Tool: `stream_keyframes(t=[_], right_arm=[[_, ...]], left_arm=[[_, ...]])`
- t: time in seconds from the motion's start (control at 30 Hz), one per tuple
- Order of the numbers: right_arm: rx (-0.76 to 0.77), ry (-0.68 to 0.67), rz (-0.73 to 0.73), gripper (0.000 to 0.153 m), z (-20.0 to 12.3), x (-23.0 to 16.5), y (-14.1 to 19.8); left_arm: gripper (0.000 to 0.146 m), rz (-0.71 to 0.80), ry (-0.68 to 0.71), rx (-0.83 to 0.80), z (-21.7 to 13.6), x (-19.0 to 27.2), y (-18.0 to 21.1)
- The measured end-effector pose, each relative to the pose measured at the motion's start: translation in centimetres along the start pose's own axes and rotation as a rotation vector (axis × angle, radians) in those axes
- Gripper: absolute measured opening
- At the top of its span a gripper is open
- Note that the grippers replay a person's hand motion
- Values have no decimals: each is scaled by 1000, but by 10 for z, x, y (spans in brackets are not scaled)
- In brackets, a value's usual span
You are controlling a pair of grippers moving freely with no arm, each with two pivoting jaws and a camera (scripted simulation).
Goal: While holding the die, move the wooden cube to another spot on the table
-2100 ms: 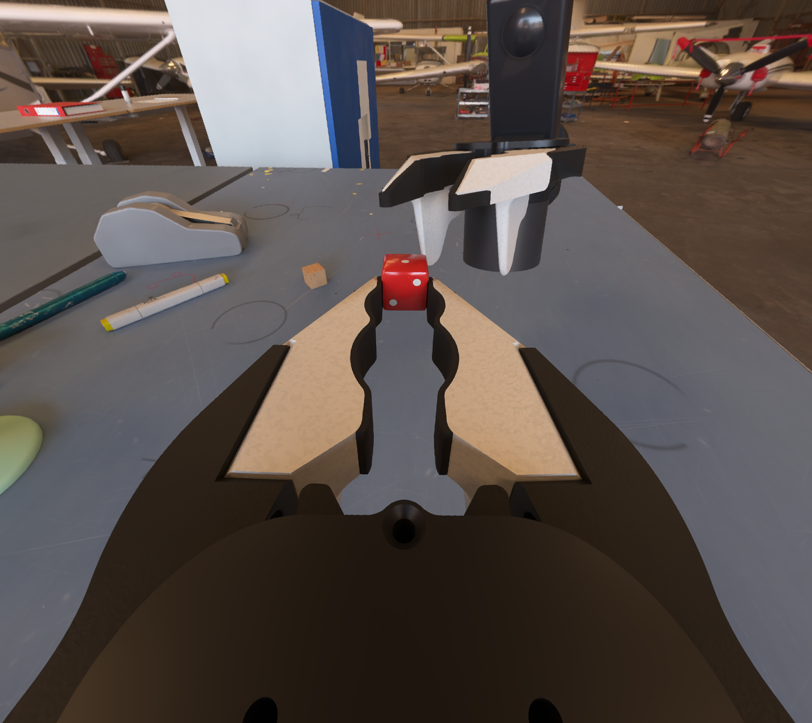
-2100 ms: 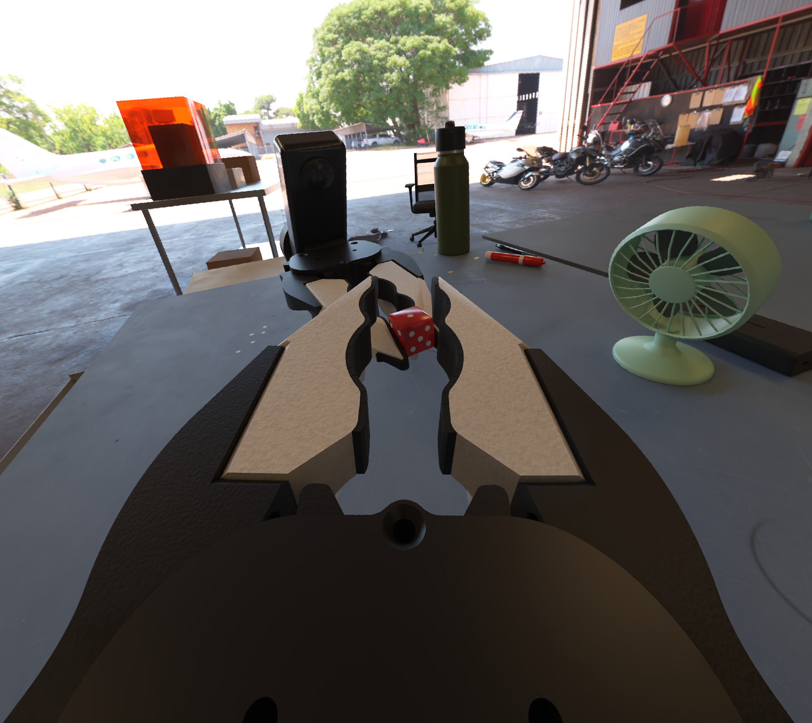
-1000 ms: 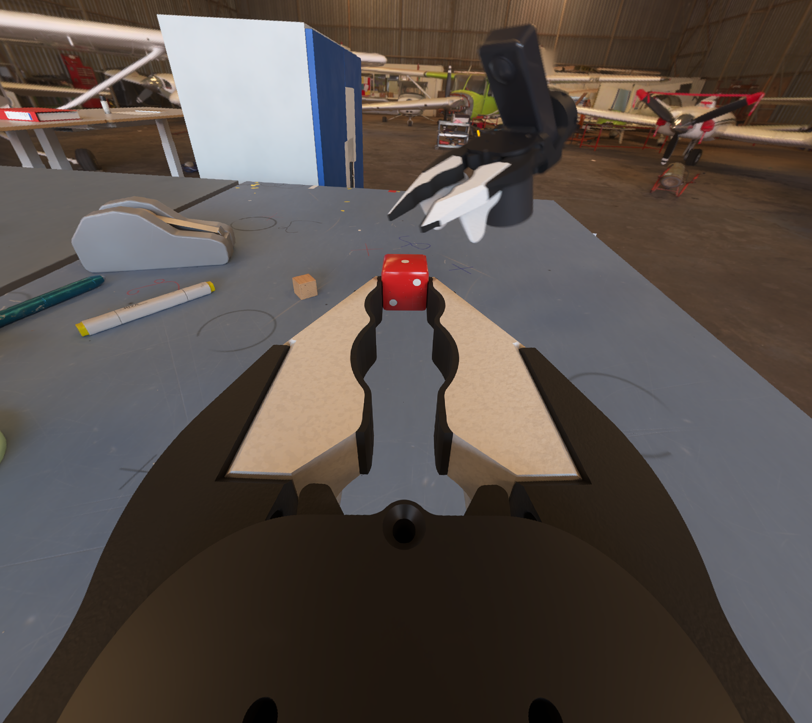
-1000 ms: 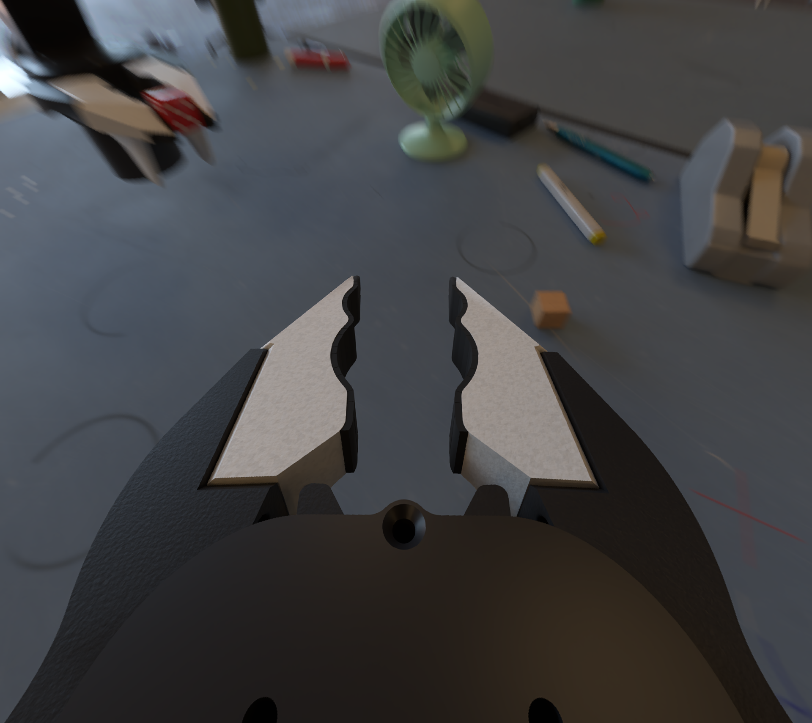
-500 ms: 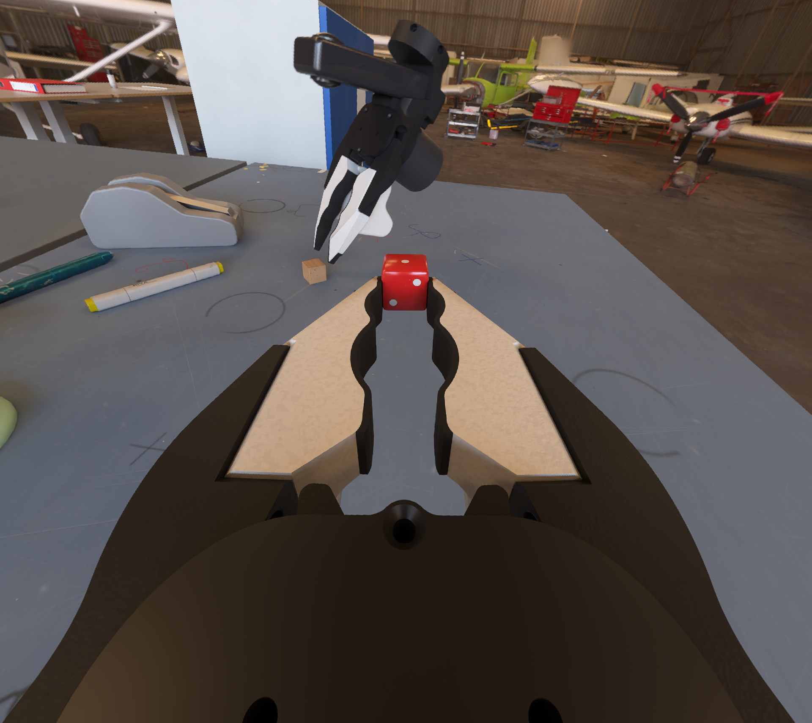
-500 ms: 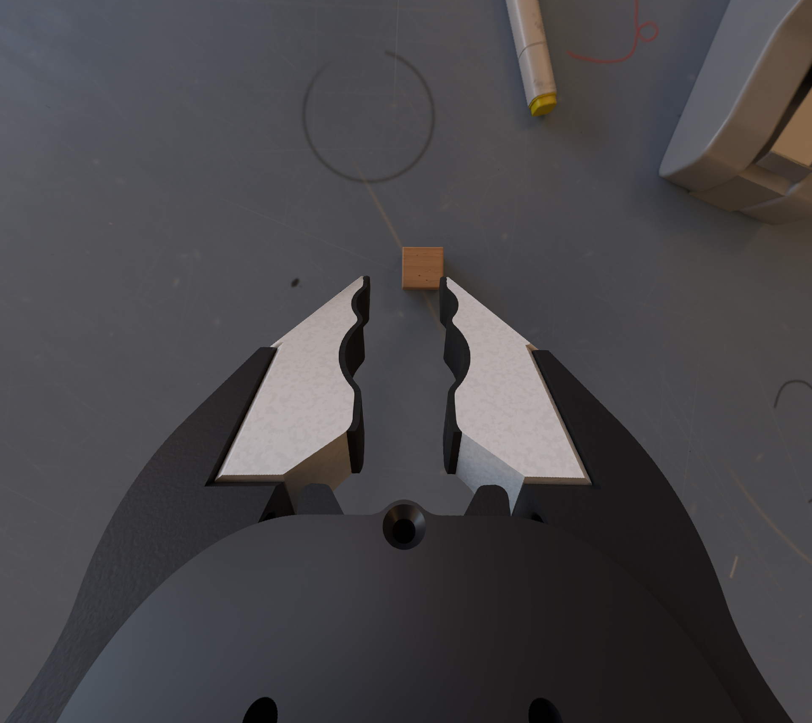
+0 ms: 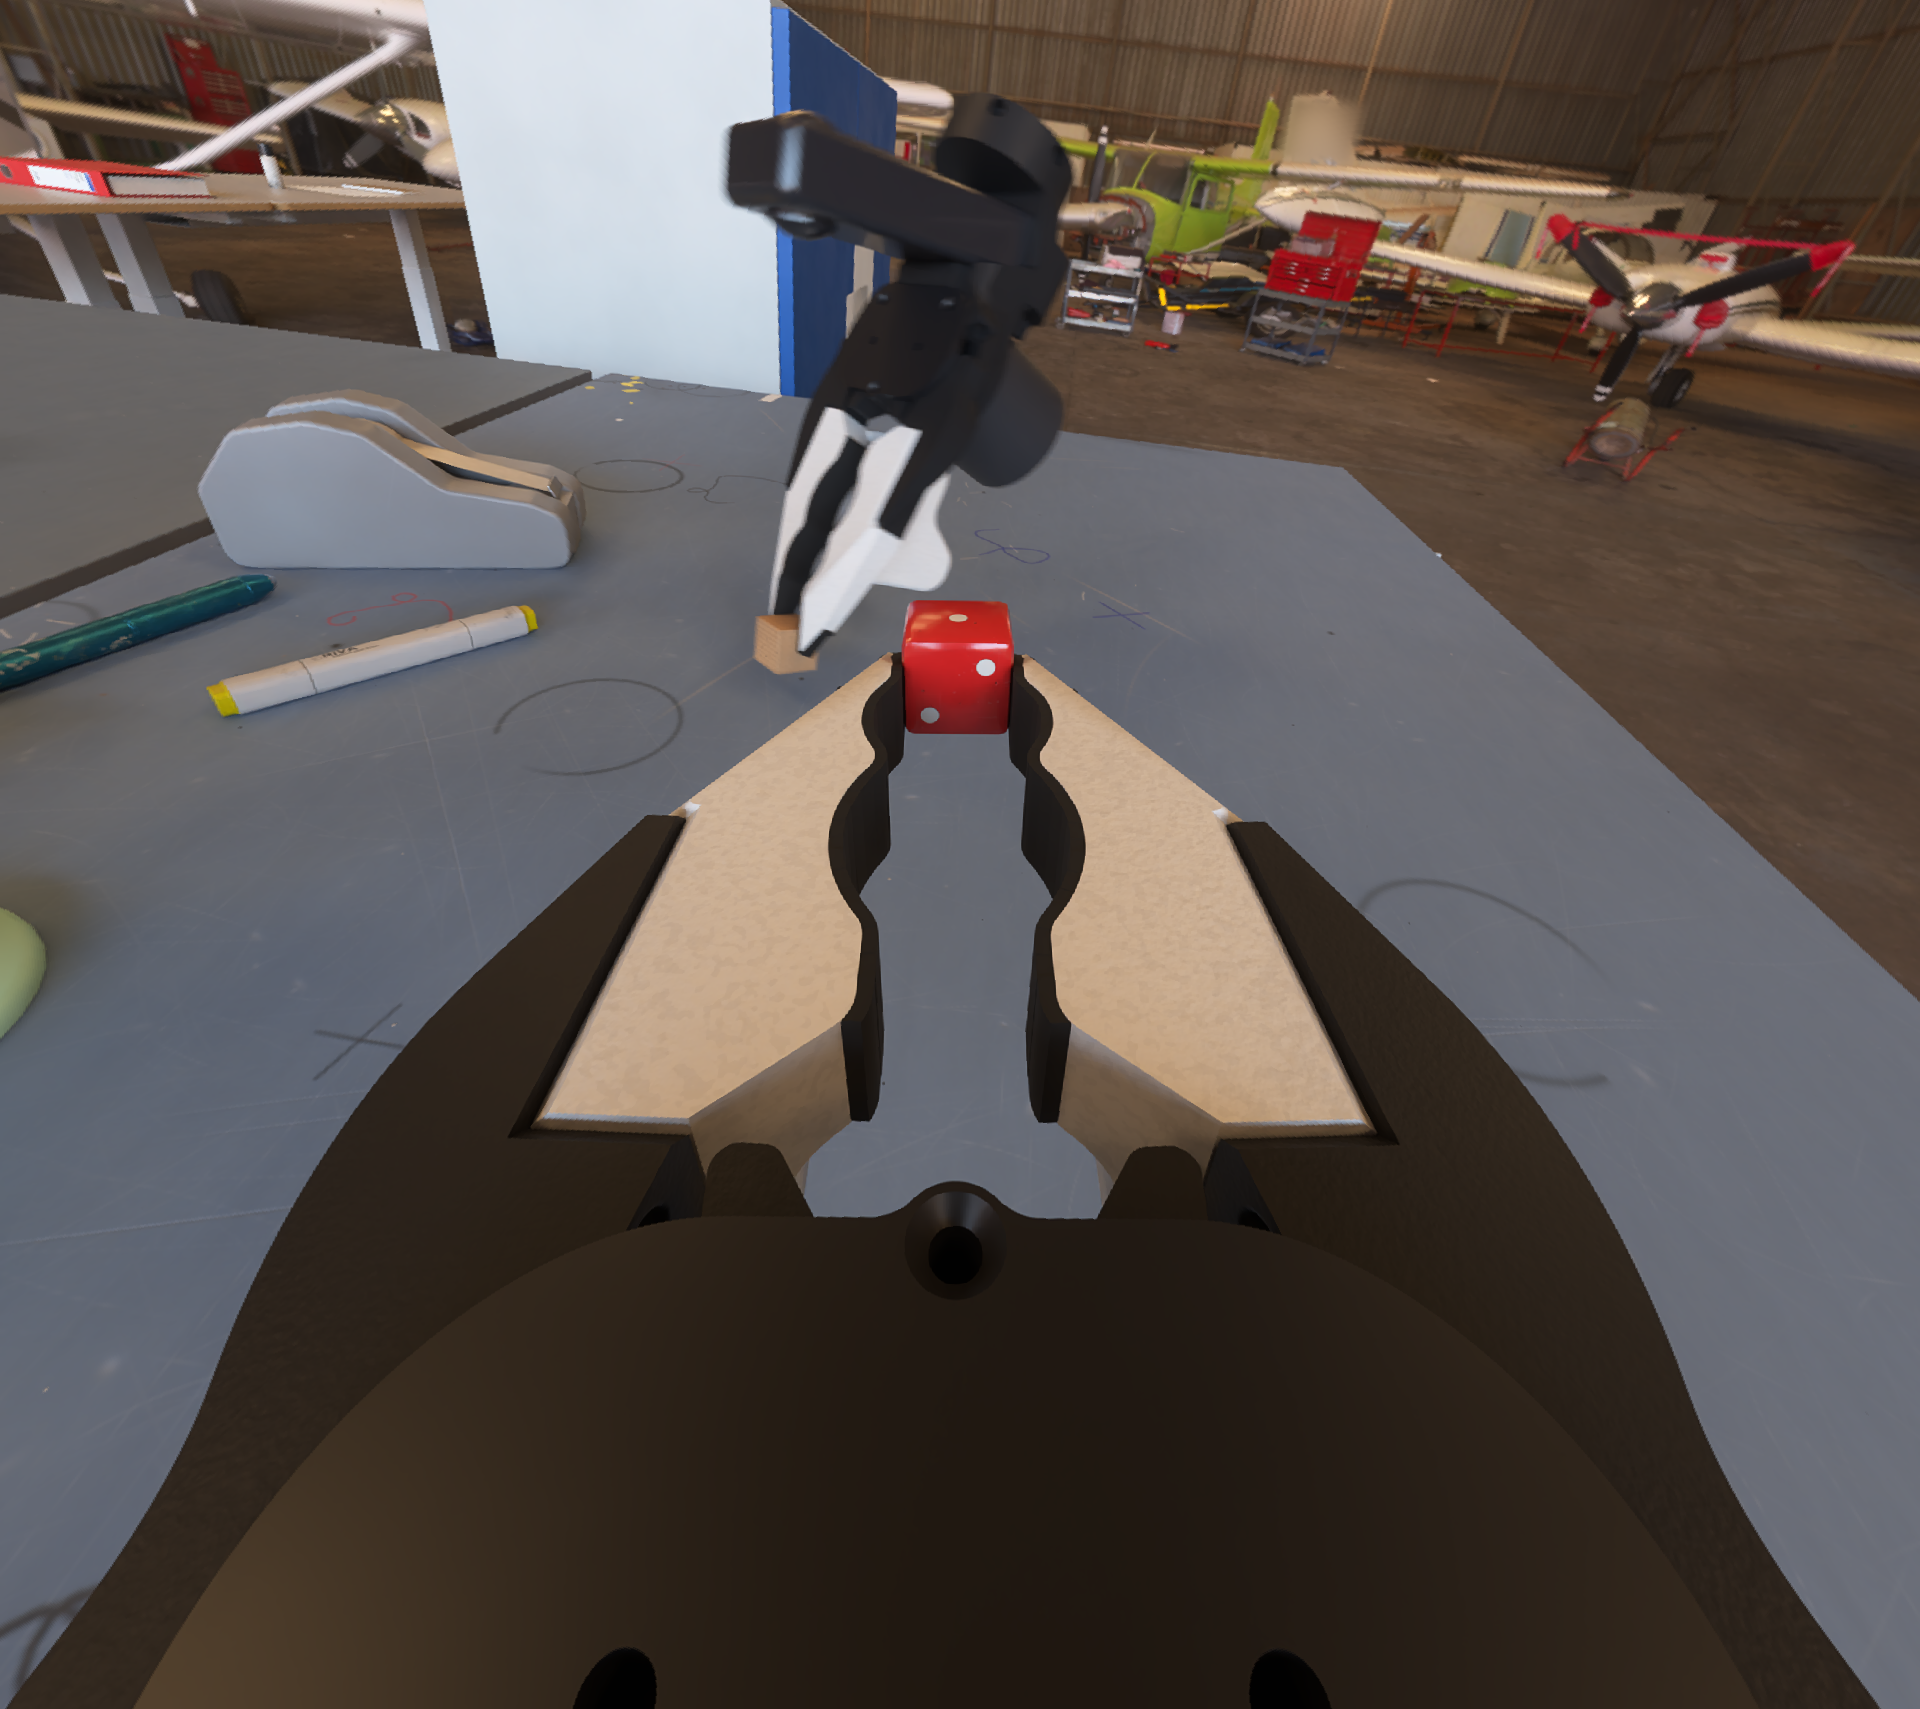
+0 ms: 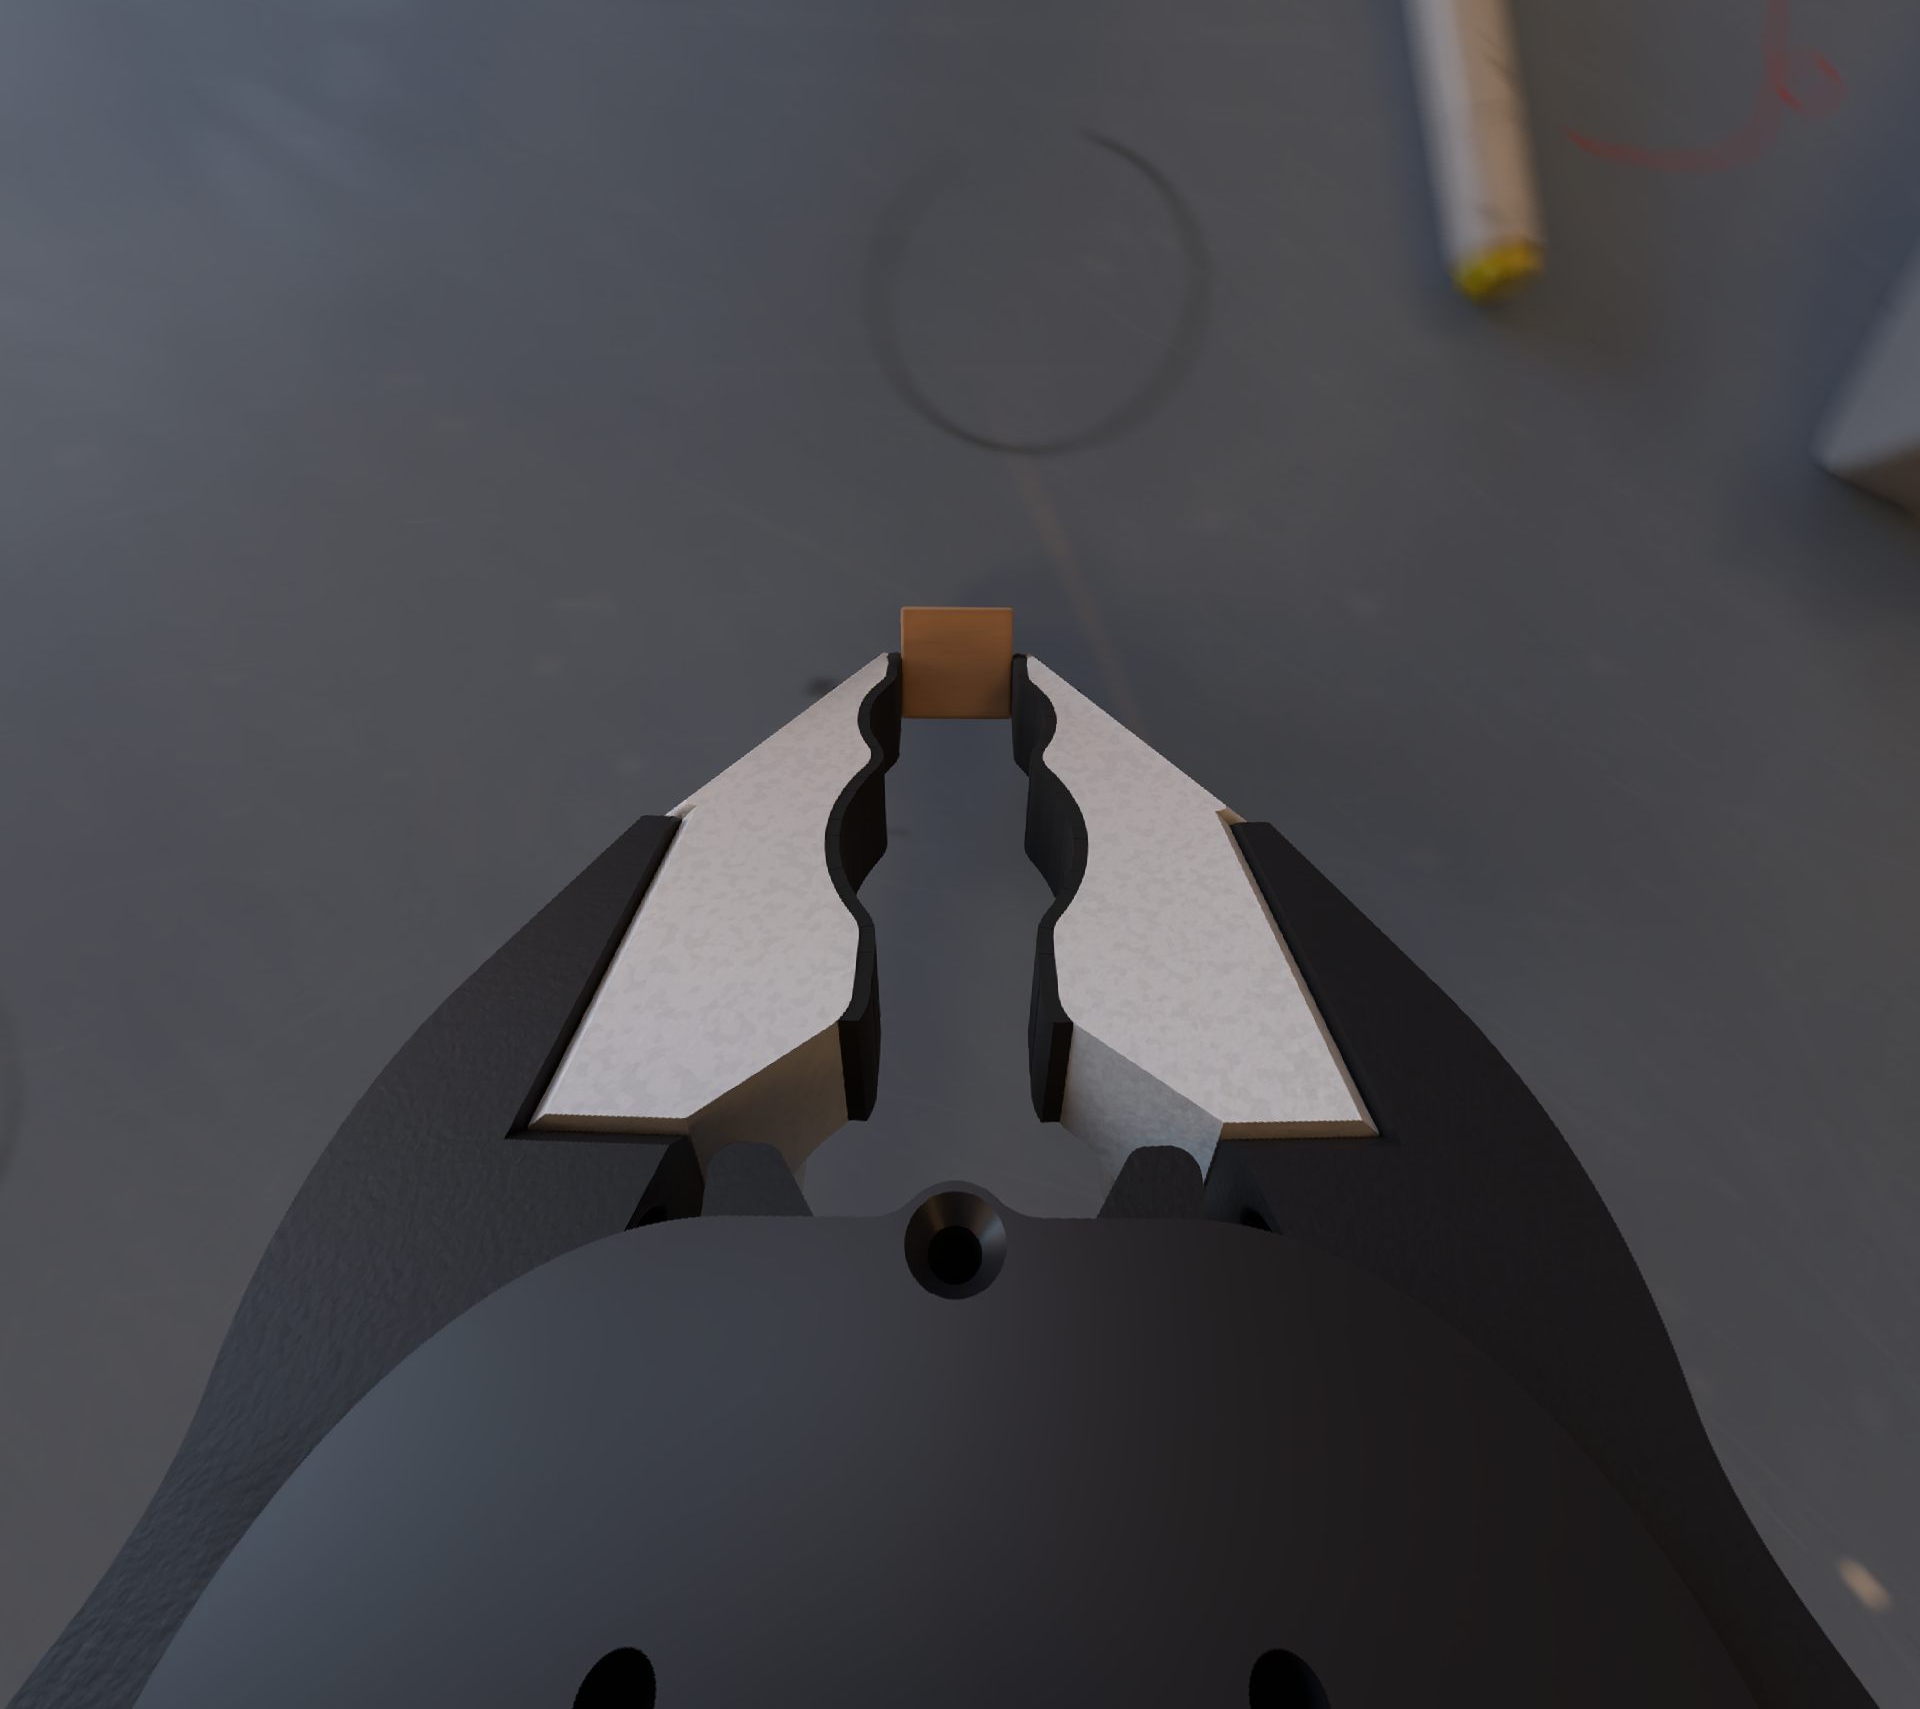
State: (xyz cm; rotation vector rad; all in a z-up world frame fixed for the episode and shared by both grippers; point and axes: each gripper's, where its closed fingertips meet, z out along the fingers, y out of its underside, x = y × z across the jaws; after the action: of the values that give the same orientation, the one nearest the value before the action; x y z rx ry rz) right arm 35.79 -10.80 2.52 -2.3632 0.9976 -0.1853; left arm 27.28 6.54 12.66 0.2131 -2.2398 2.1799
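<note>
White marker (image 8: 1460, 49) and tape dispenser (image 7: 384, 485) near wooden cube (image 8: 956, 664)

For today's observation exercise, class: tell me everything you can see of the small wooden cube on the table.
The wooden cube is small, plain and light orange-brown, with flat unmarked faces and sharp edges. It sits square on the grey table, near a drawn circle, left of the red die. The right gripper points down at it, with the fingertips pressed against its two opposite sides. From the left wrist view it looks still on the surface, not lifted.
</note>
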Motion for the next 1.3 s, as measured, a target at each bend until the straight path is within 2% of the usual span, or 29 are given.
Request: stream_keyframes(t=[0.1,0.17,0.23,0.33,0.57,0.8,0.97,1.17,1.3], right_arm=[[167,-157,-126,20,-11,-61,-10],[221,-218,-254,20,-15,-100,-10],[221,-242,-362,20,-14,-129,-6],[154,-247,-443,20,-5,-147,5],[17,-222,-485,20,10,-145,25],[-8,-201,-501,20,8,-141,29],[-12,-188,-489,27,8,-139,32],[-11,-102,-505,29,-10,-133,34],[-126,-52,-587,29,-20,-130,40]], left_arm=[[19,-13,-5,10,-1,-2,-2],[19,-26,-5,12,-1,-2,-2],[19,-28,-5,10,-1,-2,-1],[19,-12,-8,5,0,0,-1],[19,10,-8,2,0,1,-2],[19,15,-1,-2,-1,2,-2],[19,20,5,-9,1,3,-1],[19,21,9,-24,2,4,3],[19,19,14,-37,4,5,6]])
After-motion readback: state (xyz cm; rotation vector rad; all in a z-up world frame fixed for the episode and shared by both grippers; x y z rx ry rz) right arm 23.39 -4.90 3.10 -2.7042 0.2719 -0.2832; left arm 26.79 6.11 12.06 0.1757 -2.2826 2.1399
